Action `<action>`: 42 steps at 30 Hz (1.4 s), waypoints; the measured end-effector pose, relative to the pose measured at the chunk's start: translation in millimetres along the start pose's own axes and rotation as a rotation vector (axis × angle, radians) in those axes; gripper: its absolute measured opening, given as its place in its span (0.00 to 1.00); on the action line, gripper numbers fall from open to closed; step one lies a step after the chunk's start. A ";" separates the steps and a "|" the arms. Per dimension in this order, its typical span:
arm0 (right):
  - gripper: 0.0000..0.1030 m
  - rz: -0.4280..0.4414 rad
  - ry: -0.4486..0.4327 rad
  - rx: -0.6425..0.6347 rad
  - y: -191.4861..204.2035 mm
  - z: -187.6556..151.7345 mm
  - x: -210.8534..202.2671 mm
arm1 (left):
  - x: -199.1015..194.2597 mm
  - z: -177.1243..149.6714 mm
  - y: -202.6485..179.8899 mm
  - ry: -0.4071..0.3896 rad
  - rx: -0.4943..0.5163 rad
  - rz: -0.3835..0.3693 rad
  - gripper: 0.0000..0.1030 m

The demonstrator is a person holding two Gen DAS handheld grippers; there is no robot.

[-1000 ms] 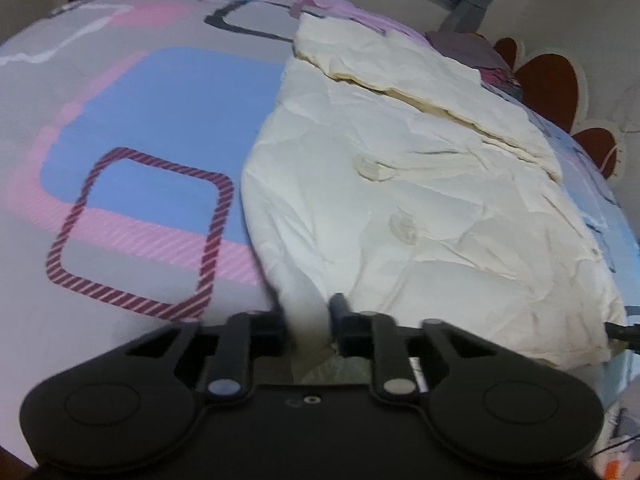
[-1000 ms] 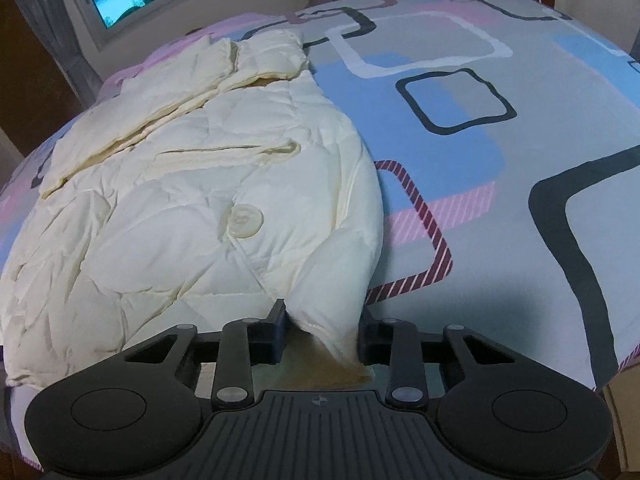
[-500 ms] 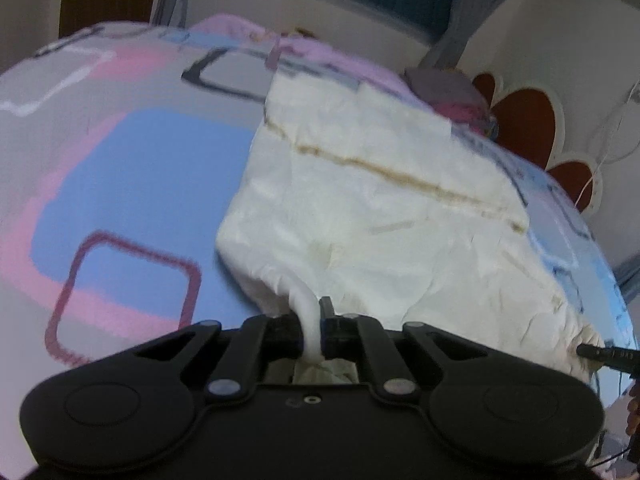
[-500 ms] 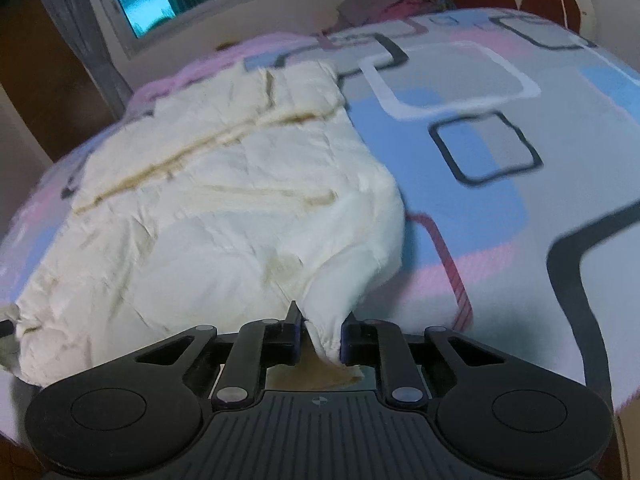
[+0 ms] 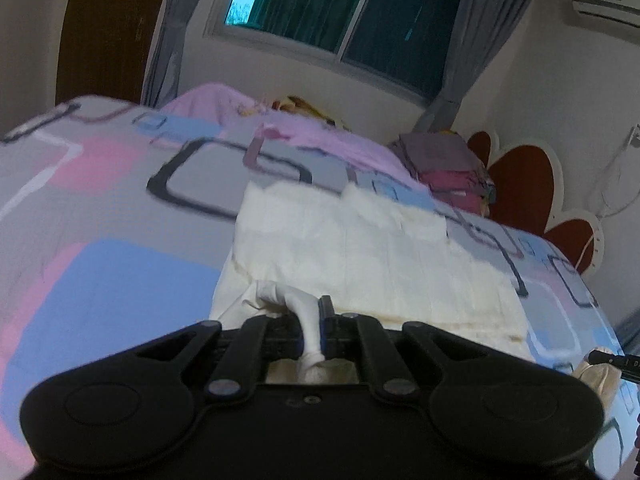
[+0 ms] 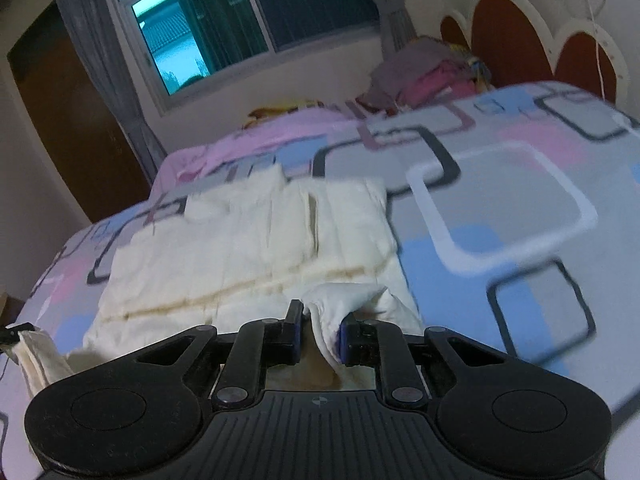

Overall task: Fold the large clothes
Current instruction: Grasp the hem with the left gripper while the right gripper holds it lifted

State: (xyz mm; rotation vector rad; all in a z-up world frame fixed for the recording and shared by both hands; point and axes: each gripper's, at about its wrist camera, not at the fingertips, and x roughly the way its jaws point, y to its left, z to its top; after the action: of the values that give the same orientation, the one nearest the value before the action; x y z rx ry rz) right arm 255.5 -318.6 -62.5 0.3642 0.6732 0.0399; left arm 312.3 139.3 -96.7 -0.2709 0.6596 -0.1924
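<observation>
Since the earlier frames: both tools raised, near hem of cream padded jacket (image 5: 360, 256) lifted off patterned bed (image 5: 100, 280). Left tool (image 5: 311, 330) clamped narrow on hem corner; right tool (image 6: 320, 338) pinching opposite corner. Remaining jacket spread flat on bed.

Dim indoor light, motion blur, fisheye bending, dark vignetted corners

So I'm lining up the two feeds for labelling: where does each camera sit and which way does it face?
Left wrist: on the left gripper, looking along its fingers across the bed toward the window; jaws pinch the cream jacket.
Right wrist: on the right gripper, facing likewise; jaws pinch the jacket's other corner.
Shared: jacket, bed, window, clothes pile; each view catches the other gripper's tip.
</observation>
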 end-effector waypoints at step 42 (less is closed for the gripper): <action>0.17 -0.151 -0.008 0.004 -34.9 142.2 248.9 | 233.8 102.2 -21.6 -0.038 0.063 0.299 0.08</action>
State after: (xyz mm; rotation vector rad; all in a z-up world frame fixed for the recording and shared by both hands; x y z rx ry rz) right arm 535.2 -358.3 -121.8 0.3160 0.6912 -0.1069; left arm 555.4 76.9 -147.4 -0.1131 0.6469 0.0778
